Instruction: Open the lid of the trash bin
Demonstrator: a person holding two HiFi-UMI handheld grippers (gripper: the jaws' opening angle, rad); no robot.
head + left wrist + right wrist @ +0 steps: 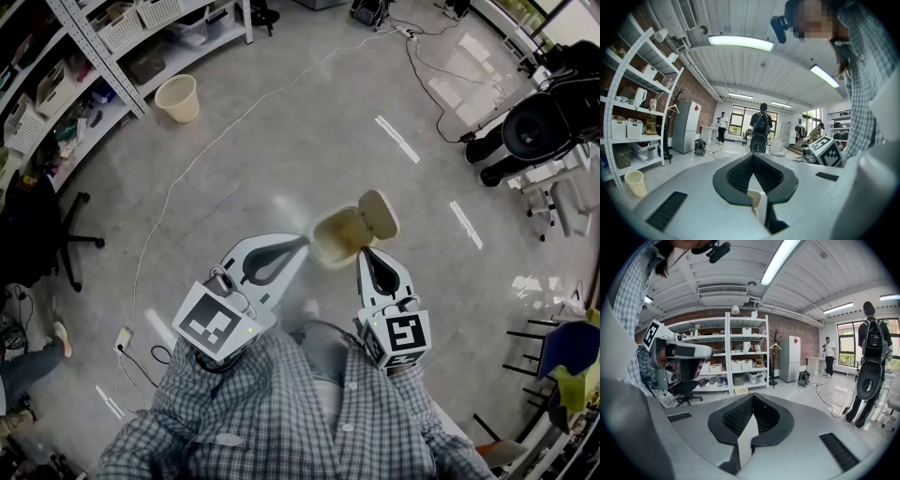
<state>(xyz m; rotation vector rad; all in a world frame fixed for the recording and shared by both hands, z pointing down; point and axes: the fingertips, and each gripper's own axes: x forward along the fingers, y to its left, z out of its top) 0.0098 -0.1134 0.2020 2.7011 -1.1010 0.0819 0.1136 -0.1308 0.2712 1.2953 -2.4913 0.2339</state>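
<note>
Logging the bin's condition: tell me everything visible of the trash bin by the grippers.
The trash bin is small, round and beige, plastic by its look, standing upright on the grey floor before the person. Its lid is swung up and back at the far right rim, leaving the mouth open. The left gripper points its tip at the left rim, the right gripper at the near right edge; whether either touches is unclear.
</note>
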